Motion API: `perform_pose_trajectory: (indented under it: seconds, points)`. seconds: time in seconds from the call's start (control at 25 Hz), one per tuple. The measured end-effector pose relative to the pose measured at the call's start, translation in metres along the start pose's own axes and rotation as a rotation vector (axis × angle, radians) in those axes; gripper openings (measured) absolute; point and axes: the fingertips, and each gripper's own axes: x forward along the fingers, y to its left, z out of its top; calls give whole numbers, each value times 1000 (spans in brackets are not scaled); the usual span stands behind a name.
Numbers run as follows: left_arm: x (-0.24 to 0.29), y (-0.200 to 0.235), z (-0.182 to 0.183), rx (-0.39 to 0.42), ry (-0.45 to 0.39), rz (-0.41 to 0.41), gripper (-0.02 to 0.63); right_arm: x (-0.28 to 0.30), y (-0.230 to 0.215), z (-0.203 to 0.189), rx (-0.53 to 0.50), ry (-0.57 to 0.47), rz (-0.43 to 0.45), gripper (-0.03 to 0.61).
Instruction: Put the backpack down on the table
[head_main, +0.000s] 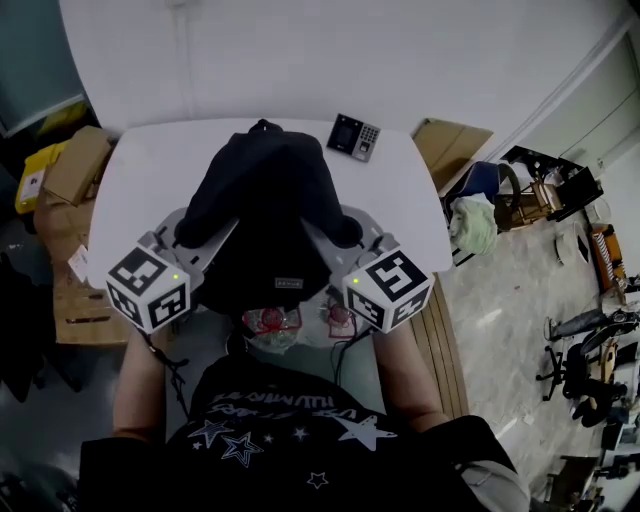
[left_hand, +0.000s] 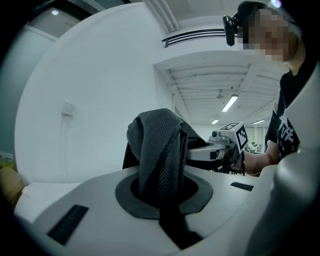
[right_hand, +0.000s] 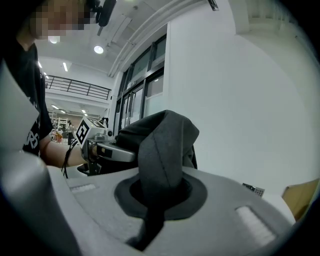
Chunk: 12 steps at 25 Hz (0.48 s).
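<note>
Backpack: black, soft-sided, slumped into a rounded dome, with a small loop at its 12 o'clock end and a small grey label patch at its 6 o'clock end. Matte cloth, no rigid frame showing; sags in folds across the middle. Hangs between both grippers over the centre and near half of the white table; contact with the tabletop cannot be determined.

Left gripper, at 8 o'clock of the backpack: jaws clamped together on a strap of coarse woven webbing, folded lengthwise and rising out of the grey oval jaw recess. Same jaws seen close: pale smooth plastic shell, dark rubbery collar round the gap.

Right gripper, at 4 o'clock of the backpack: jaws pressed shut on a fabric fold, finer in weave, with one stitched seam down its face. Same jaws seen close: identical pale shell and dark collar.

Table: smooth, white, rounded corners. Black keypad device flat on it at 1 o'clock of the backpack, apart from it. Brown cardboard box off the table edge at 9 o'clock.
</note>
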Motion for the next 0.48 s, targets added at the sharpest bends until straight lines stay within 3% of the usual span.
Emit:
perform_pose_trajectory:
  seconds: [0.48]
  points:
    - [32,105,-2,-15,17,-63,43,94,-46,-2,45,37,-101,5]
